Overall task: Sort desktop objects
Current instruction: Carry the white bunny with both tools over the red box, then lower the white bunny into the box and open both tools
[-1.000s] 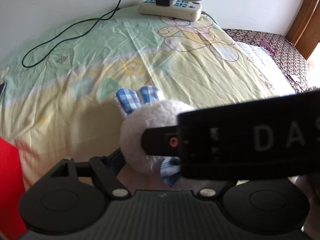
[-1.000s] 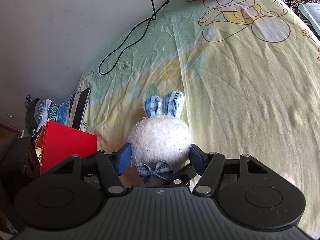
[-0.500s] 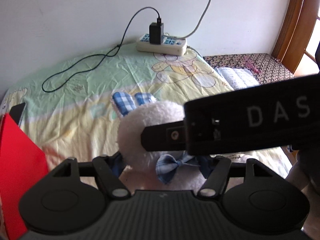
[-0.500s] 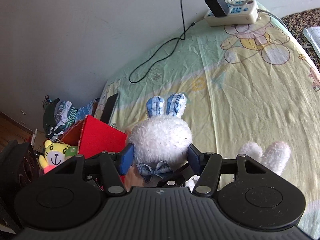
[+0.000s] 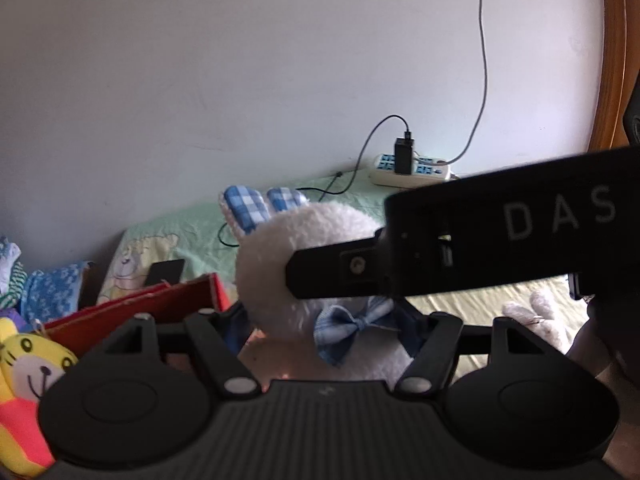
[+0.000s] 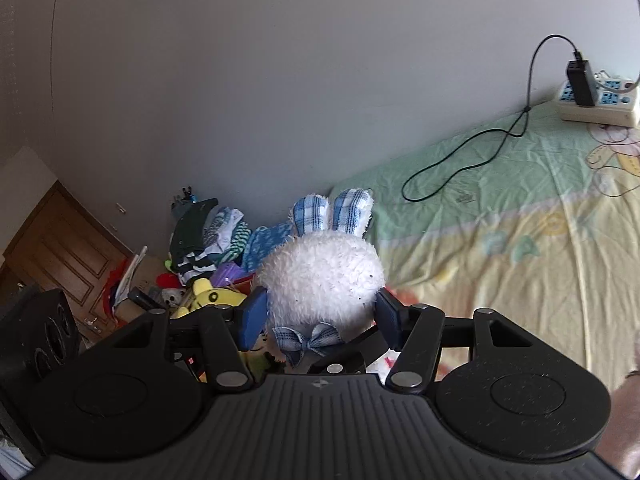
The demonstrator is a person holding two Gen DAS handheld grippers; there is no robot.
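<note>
White letters "DAS" legible on the right claw's black body (image 5: 520, 236), cut off at frame edge. Faint letters on the cartoon bedsheet (image 6: 520, 248): unreadable.

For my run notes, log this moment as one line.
stage: carrying | held: rabbit | right gripper: shut on rabbit | left gripper: shut on rabbit | off the bed | near: red box

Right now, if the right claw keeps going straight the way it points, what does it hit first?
Probably the clothes pile by the wall, past the bunny it grips; depth is unclear.
</note>
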